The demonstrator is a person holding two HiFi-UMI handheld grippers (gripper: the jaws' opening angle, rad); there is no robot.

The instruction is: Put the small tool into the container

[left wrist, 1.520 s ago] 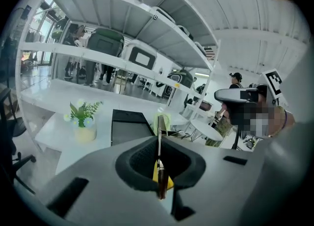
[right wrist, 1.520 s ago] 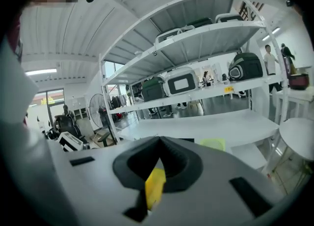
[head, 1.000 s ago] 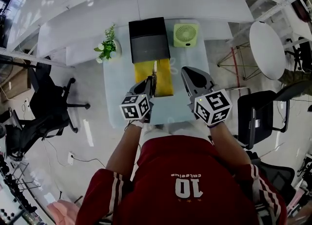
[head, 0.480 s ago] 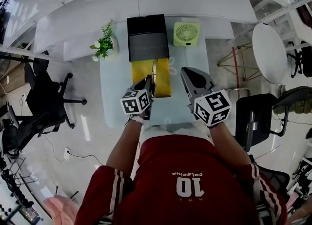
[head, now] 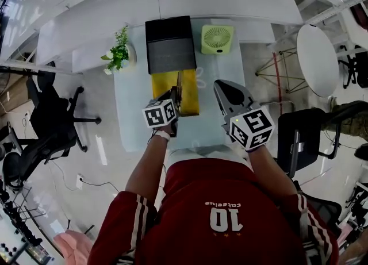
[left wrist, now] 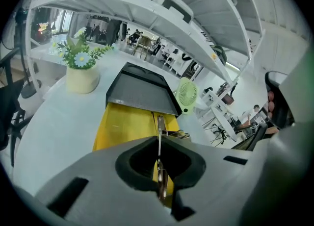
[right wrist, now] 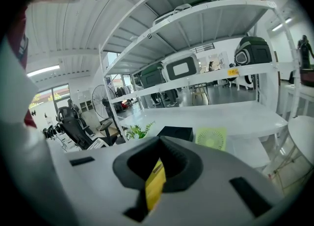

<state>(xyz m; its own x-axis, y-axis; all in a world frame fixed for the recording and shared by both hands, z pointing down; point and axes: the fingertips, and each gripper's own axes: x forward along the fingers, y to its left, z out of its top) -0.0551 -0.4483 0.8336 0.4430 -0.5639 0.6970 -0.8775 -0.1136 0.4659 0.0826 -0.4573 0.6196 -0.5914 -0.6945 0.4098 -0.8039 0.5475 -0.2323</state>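
Pinching the small tool (left wrist: 159, 124) tight, the left tongs (left wrist: 159, 141) hang over the near end of the yellow container (left wrist: 122, 127). The tool is thin and shiny. Its tip sticks out past the tongs toward the black box (left wrist: 140, 90) at the far end of the container. The right tongs (right wrist: 159, 140) are closed with nothing in them. They are off to the right, apart from the container. A green fan (head: 217, 38) and a little plant (head: 119, 56) in a pot stand on the pale surface (head: 132, 108) beside the black box.
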